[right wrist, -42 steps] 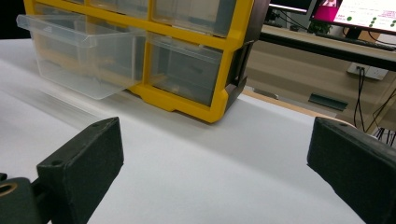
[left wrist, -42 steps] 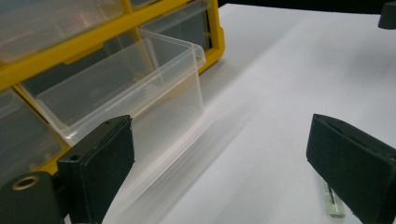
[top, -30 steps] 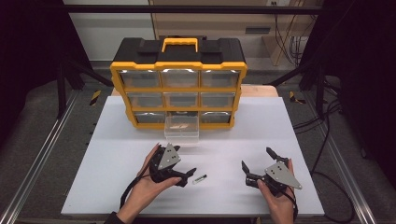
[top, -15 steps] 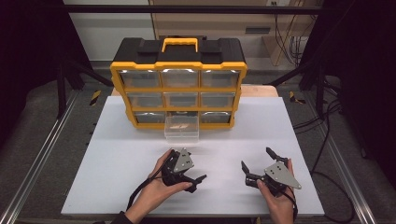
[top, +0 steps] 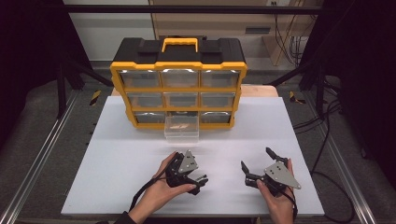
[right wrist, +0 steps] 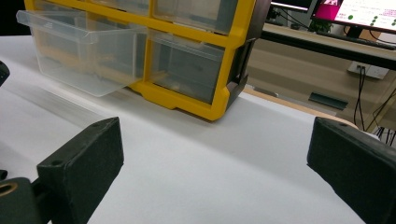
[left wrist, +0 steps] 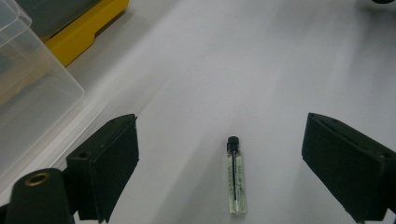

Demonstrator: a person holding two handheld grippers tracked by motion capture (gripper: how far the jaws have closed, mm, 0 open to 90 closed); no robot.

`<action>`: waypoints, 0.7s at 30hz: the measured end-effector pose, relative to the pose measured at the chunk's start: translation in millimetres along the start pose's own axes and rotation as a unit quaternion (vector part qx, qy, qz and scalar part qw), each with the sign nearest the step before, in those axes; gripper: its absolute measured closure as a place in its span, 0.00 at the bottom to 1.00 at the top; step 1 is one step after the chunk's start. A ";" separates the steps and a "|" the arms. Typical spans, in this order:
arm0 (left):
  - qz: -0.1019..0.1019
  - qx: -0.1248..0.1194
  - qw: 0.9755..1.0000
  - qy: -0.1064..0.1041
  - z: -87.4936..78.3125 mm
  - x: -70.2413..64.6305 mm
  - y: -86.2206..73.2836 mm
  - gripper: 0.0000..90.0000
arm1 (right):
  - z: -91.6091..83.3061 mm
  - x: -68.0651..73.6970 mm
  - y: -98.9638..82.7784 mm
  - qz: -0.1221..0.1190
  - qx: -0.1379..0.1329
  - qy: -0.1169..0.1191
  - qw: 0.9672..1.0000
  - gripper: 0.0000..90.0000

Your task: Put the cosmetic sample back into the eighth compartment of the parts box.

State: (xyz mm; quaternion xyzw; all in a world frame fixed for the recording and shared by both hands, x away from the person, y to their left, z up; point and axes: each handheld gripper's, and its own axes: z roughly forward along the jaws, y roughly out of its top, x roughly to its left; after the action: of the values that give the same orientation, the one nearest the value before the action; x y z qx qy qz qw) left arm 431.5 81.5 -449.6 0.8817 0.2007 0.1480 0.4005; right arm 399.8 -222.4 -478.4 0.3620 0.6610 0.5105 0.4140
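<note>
Item: small glass vial [left wrist: 236, 179] with black cap, lying flat on the white desk [top: 116, 158], well in front of the yellow organizer [top: 179, 88]. Left tongs [left wrist: 219, 163] were spread wide, 1 jaw either side of the vial, neither touching it. Left hand [top: 161, 193] gripped its tool from behind, palm low, tilted down toward the desk. Right tongs [top: 256, 164] were also spread, empty, pointing toward the organizer; right hand [top: 275, 198] rested near the desk's front edge. The organizer's bottom-middle clear drawer [top: 181, 127] stood pulled out.
</note>
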 end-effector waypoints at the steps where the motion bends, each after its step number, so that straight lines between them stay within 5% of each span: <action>1: -0.001 -0.001 1.000 -0.002 0.0 0.0 0.1 0.12 | -0.1 -0.2 0.0 0.000 0.000 0.000 1.000 0.04; 21: 0.009 0.017 1.000 -0.011 3.2 -2.2 -1.6 0.12 | -0.5 -1.2 0.1 0.004 -0.002 -0.002 1.000 0.04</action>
State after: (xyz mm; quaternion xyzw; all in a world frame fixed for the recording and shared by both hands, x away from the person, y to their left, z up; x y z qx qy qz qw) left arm 430.5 79.4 -453.2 0.8918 0.1905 0.1384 0.3862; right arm 399.8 -223.6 -478.1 0.3644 0.6577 0.5129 0.4142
